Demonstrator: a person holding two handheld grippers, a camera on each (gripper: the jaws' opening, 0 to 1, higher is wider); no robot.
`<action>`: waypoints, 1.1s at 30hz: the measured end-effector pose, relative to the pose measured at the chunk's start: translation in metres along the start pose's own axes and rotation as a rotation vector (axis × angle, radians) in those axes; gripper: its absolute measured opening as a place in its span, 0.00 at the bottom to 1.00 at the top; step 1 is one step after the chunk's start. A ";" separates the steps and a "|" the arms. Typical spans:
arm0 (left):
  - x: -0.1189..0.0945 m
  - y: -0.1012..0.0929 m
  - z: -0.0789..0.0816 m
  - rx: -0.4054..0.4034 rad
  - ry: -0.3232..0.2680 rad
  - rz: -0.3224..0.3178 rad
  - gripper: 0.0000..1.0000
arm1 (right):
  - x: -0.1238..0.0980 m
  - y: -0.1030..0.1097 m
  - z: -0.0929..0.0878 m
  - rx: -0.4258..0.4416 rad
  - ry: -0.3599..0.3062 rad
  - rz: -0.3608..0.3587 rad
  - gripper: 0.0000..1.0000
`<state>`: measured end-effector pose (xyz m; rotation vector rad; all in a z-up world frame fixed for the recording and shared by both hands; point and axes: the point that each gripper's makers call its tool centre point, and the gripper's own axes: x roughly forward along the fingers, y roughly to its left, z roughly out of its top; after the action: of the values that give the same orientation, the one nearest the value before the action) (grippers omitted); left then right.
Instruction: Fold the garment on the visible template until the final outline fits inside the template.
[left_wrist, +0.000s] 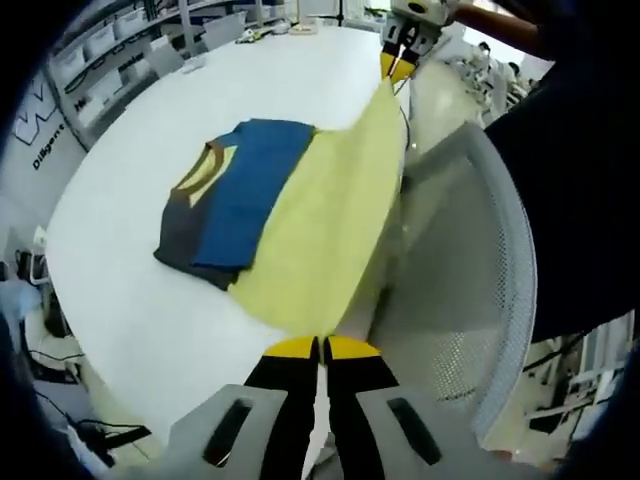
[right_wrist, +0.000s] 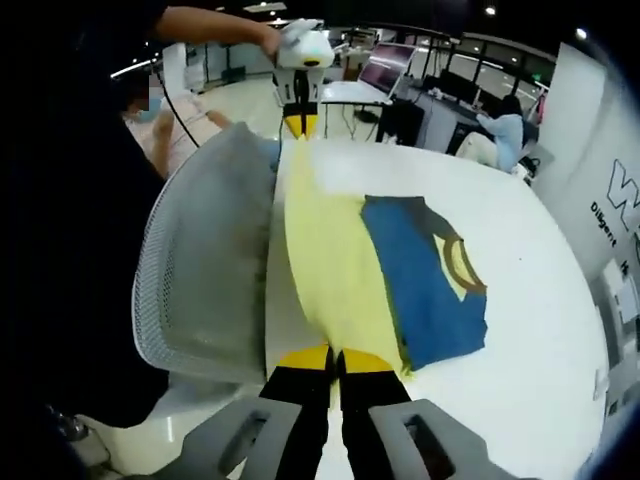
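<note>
A soft garment in pale yellow, blue and dark grey cloth (left_wrist: 300, 215) lies on the round white counter (left_wrist: 130, 290), and places here are given relative to that garment. Its blue and grey part, with a mustard-trimmed neck opening, rests flat on the counter, folded into a rough rectangle. Its pale yellow part is lifted off the surface and stretched as a taut sheet along the counter's edge, held at both ends. In the left gripper view, the left hand-held gripper (left_wrist: 322, 350), black with yellow-tipped jaws, is closed on the near corner of the yellow cloth, the jaws pressed together with the fabric pinched between them. At the far end of the yellow sheet in that view, the right hand-held gripper (left_wrist: 397, 62) is clamped on the opposite corner, a person's hand above it. In the right gripper view the same garment (right_wrist: 400, 270) appears from the other side: the right hand-held gripper (right_wrist: 335, 358) has its yellow-tipped jaws closed on the yellow cloth's near corner, and the left hand-held gripper (right_wrist: 299, 120) grips the far corner. Just beside the yellow sheet, off the counter's edge, stands a white mesh-backed office chair (right_wrist: 205, 270). A person in dark clothing (right_wrist: 70, 200) stands beyond the chair. No template outline can be made out on the counter.
</note>
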<state>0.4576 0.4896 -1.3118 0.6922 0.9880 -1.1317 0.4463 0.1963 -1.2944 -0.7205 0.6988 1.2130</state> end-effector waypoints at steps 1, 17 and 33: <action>-0.001 0.005 0.003 0.001 -0.007 0.013 0.00 | -0.001 -0.004 0.002 -0.003 -0.002 -0.009 0.00; -0.013 0.049 0.035 0.032 -0.045 0.125 0.00 | -0.009 -0.041 0.014 0.009 -0.031 -0.077 0.00; -0.023 0.092 0.071 0.050 -0.070 0.261 0.00 | -0.016 -0.078 0.018 0.068 -0.071 -0.165 0.00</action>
<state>0.5627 0.4653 -1.2632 0.7922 0.7863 -0.9473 0.5205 0.1863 -1.2621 -0.6621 0.6068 1.0545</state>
